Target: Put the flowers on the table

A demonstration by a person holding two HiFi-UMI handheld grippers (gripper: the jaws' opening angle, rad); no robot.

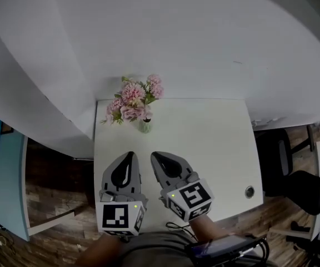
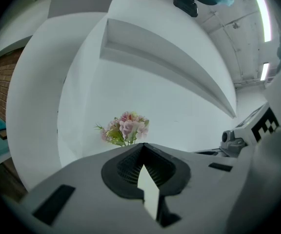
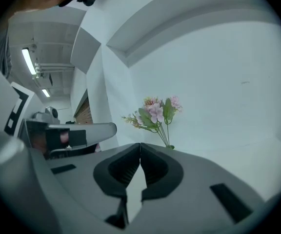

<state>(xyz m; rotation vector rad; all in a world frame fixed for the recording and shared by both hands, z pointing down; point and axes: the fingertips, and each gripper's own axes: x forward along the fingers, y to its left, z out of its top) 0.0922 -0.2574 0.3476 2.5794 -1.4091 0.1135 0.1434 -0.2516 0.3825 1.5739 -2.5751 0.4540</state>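
Already on the one white table, a single bunch of pink flowers stands in one glass vase at the table's far left corner. Two tools, the left gripper and right gripper, hover over the table's near edge, jaws pressed together and empty. Any retreat should probably stay clear of the vase.

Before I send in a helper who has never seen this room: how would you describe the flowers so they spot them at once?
Find the white table against the white wall. At its far left corner stands a bunch of pink flowers with green leaves in a small vase. It is the tabletop's only colourful, upright thing.
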